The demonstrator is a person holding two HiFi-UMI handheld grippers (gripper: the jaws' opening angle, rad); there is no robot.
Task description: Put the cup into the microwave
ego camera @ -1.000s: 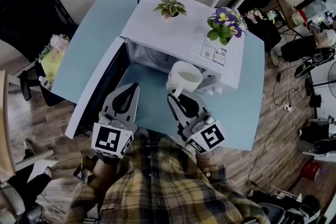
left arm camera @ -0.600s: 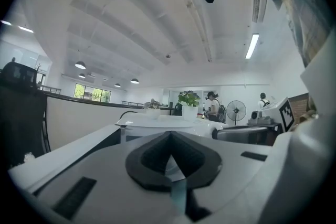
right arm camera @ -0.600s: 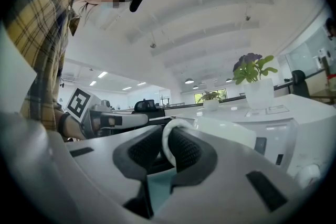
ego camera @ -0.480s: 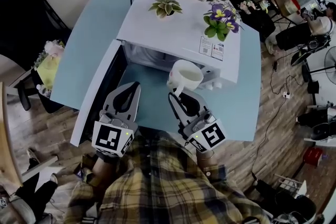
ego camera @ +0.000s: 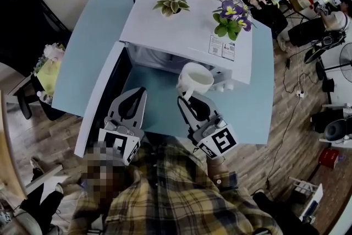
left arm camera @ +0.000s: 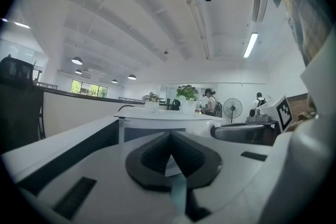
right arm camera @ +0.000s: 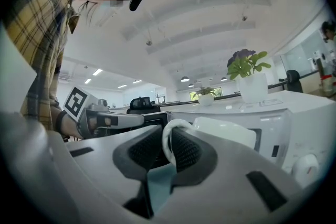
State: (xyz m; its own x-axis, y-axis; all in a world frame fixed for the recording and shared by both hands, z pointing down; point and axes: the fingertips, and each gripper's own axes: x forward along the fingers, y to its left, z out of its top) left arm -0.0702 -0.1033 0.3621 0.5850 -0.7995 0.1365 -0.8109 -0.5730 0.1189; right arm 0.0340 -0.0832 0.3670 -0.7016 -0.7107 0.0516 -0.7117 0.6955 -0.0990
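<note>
Microwave (ego camera: 181, 36) top hides most of its cavity — sticker (ego camera: 221, 49) print unreadable.

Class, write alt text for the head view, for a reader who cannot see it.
The right gripper holds a round white cup by its handle in front of the white microwave oven, door open, on a pale blue table. The left gripper, jaws together and empty, hovers beside it.

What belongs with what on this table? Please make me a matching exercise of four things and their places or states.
1. white ceramic cup
2. door of the white microwave
3. purple-flowered potted plant
4. left hand-held gripper

A. on the microwave's top
B. shut, nothing between its jaws
C. held by its handle in the right hand-held gripper
D. swung open

Pairs: 1-C, 2-D, 3-A, 4-B
</note>
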